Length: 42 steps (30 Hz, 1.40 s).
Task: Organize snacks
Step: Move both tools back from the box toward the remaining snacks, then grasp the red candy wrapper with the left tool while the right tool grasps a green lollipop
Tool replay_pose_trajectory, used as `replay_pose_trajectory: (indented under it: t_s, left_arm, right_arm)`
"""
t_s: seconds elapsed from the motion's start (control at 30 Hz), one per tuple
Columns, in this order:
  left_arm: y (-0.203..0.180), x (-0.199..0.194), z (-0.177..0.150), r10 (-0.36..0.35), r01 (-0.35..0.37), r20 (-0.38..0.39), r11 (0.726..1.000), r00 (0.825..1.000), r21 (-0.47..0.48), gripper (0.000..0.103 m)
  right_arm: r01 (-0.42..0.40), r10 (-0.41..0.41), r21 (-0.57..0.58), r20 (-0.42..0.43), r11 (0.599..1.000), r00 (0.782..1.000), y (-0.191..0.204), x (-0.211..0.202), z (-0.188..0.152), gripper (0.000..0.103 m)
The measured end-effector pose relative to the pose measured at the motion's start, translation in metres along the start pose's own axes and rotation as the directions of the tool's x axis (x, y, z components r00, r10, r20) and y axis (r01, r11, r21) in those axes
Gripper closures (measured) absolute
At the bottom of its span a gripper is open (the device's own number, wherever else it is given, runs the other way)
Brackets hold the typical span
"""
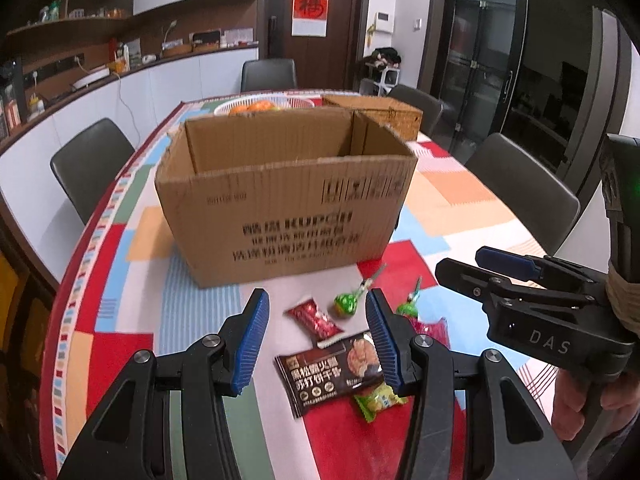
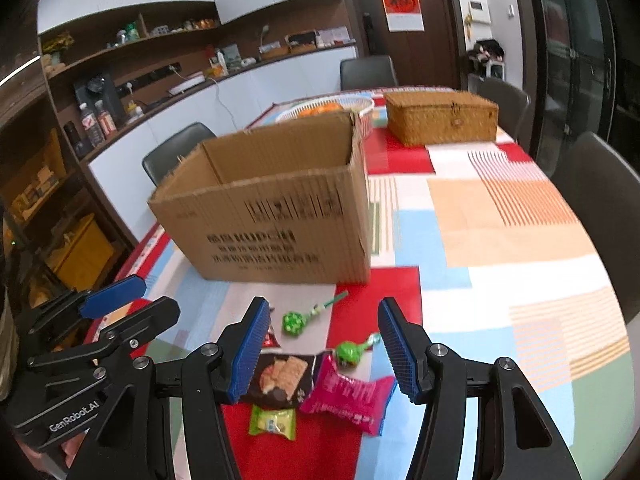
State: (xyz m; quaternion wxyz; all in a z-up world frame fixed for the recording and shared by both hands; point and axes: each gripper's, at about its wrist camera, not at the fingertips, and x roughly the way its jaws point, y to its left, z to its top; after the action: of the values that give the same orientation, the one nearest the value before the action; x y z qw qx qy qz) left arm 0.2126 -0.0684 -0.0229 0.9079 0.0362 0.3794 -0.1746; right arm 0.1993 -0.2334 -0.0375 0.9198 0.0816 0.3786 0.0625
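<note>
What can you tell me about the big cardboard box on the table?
The cardboard box is plain brown corrugated card with black printed writing and symbols on its near side. Its top is open, with no flaps over it. It stands upright on the colourful patchwork tablecloth, towards the table's left side. As much of its inside as shows looks bare. The snacks lie just in front of it without touching. Behind it sit a white basket of orange fruit and a woven basket box.

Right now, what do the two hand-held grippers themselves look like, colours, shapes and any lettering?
The left hand-held gripper and right hand-held gripper match: black angular frames with silver round bolts and two fingers faced with blue ribbed pads. Seen from the left wrist view, the right one carries white "DAS" lettering, a green light and tan wrapping. The left one's side reads "GenRobot.AI".
</note>
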Motion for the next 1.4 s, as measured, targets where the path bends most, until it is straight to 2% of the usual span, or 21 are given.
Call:
replay_pose_trajectory:
  t_s: [0.4, 0.73, 1.03, 1.4]
  left_arm:
    - [0.007, 0.034, -0.020, -0.017, 0.015, -0.091, 0.999, 0.996, -0.028, 0.054]
    - [0.008, 0.067, -0.021, -0.054, 0.048, -0.154, 0.998, 0.987, -0.047, 0.054]
    - [0.014, 0.099, -0.018, -0.091, 0.072, -0.205, 0.993, 0.975, -0.097, 0.054]
    - [0.013, 0.122, -0.021, -0.080, 0.056, -0.243, 0.993, 0.967, -0.101, 0.056]
  right_arm:
    - [0.025, -0.019, 0.049, -0.114, 0.999, 0.993, -0.011, 0.033, -0.024, 0.046]
    - [0.042, -0.026, 0.086, -0.180, 0.995, 0.983, -0.018, 0.057, -0.029, 0.046]
    - [0.043, -0.023, 0.088, -0.216, 0.995, 0.976, -0.016, 0.073, -0.030, 0.050]
    - [0.070, -0.035, 0.125, -0.258, 0.990, 0.965, -0.024, 0.089, -0.031, 0.052]
